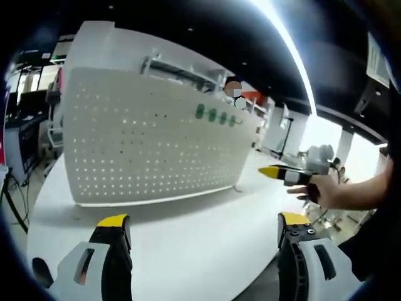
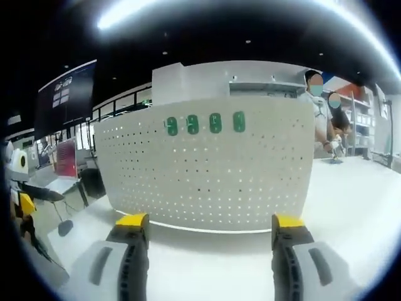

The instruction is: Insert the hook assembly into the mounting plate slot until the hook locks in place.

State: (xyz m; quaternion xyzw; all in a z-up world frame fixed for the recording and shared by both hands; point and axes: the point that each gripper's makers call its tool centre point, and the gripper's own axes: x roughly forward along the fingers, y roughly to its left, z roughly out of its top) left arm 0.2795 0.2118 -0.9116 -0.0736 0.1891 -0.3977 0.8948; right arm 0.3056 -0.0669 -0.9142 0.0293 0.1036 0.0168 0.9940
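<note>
Before the upright white perforated pegboard panel (image 2: 207,169) with four green hooks (image 2: 203,123), both grippers, left gripper (image 1: 203,229) and right gripper (image 2: 210,229), gape wide and empty; one should probably close squarely on a hook first.

A tall white perforated panel (image 2: 207,169) stands upright across the middle of both views, walling off the far side of the white table (image 2: 207,260). Bare tabletop lies open between the panel's foot and the tongs at the bottom of each frame. Four green hooks (image 2: 203,123) jut from the panel's upper centre in the right gripper view. At the right of the left gripper view, the other tongs (image 1: 276,172) and a hand (image 1: 322,190) hang beside the panel's end.
</note>
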